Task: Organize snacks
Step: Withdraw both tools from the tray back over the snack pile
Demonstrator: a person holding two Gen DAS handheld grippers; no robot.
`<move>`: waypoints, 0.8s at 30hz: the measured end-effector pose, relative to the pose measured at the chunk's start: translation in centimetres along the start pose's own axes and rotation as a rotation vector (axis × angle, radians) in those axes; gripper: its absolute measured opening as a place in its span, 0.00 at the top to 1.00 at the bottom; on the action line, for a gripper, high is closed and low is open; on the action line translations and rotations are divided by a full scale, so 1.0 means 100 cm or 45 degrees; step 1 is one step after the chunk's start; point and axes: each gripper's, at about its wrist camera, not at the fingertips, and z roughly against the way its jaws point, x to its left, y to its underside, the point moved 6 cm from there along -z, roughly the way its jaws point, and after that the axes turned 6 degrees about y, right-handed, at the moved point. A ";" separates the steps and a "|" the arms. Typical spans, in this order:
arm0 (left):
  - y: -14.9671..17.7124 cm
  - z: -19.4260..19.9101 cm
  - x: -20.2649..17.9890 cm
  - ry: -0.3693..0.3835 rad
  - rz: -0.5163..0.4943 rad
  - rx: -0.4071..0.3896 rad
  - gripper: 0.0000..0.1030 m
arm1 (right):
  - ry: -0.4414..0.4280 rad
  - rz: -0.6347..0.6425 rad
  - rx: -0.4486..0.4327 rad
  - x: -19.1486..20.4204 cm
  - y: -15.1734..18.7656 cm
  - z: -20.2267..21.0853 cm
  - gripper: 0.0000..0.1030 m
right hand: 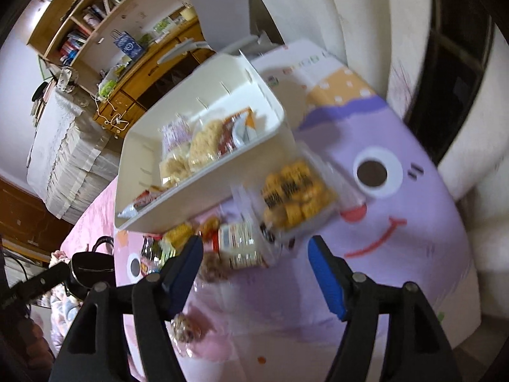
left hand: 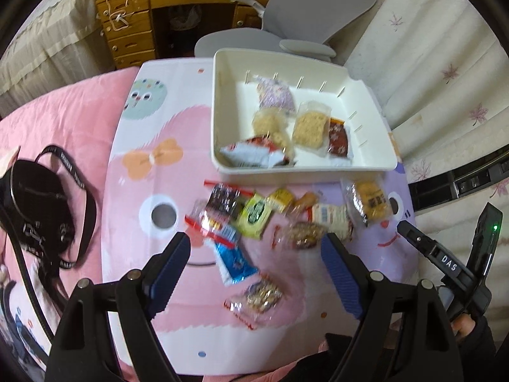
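A white bin (left hand: 375, 159) stands at the back of a cartoon-printed tabletop and holds several wrapped snacks. In front of it lies a loose pile: a green packet (left hand: 254, 216), a blue packet (left hand: 233, 259), a white-labelled packet (left hand: 331, 216) and a clear pack of yellow cookies (left hand: 369, 202). My left gripper (left hand: 256, 238) hangs open above this pile, touching nothing. A nut-bar packet (left hand: 261, 296) lies nearest to me. My right gripper (right hand: 254, 242) is open too, tilted, just short of the cookie pack (right hand: 296, 191) and the white-labelled packet (right hand: 238, 245). The bin (right hand: 203, 197) sits beyond them.
A black bag (left hand: 41, 203) with a strap lies on pink bedding to the left of the table. Behind the bin are a grey chair (left hand: 318, 3) and a wooden desk (left hand: 133, 28). A leaf-print curtain (left hand: 445, 73) hangs on the right.
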 end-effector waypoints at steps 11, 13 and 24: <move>0.058 -0.028 0.014 -0.059 0.115 0.140 0.19 | -0.043 -0.121 0.129 -0.019 0.018 -0.009 0.21; 0.066 -0.034 0.015 -0.061 0.136 0.166 0.19 | -0.050 -0.165 0.161 -0.024 0.018 -0.013 0.21; 0.106 -0.075 0.019 -0.081 0.268 0.335 0.19 | 0.012 -0.166 0.224 -0.036 0.008 -0.038 0.14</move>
